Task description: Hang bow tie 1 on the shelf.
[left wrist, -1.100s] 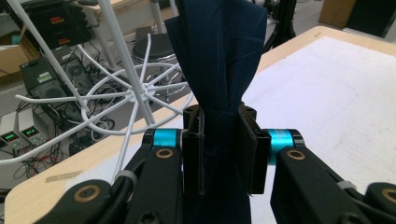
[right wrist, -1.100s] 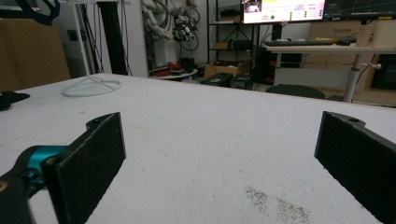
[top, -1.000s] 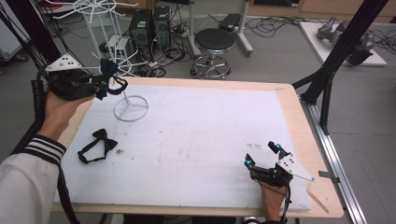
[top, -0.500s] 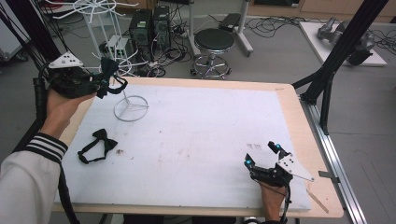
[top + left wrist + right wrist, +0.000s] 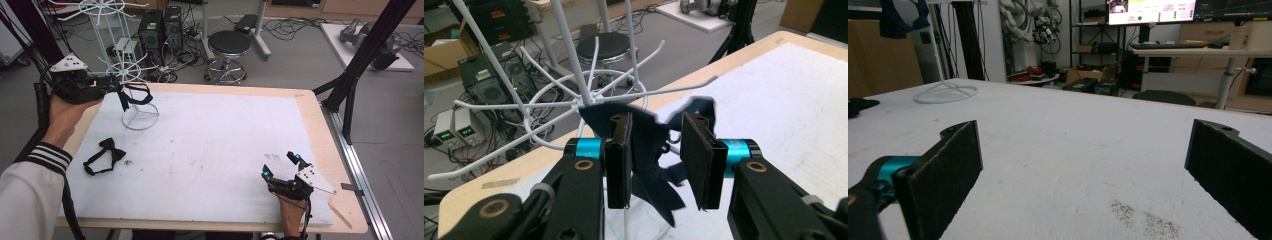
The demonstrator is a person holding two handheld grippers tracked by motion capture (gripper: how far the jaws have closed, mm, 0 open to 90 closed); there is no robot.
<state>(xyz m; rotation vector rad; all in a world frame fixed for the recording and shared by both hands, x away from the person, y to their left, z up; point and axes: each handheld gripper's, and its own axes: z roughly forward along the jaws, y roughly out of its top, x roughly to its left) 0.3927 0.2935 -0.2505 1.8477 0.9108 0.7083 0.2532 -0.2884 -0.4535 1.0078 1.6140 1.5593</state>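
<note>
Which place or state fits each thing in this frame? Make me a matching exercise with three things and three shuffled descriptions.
Things:
1. dark blue bow tie
2. black bow tie
3. right tool

Places or states:
A. lying flat on the white table cover
B. hanging on the white wire rack, between the opened jaws of the left tool
C. resting low near the table's front edge, jaws wide apart with nothing between them

Pairs: 1-B, 2-A, 3-C
</note>
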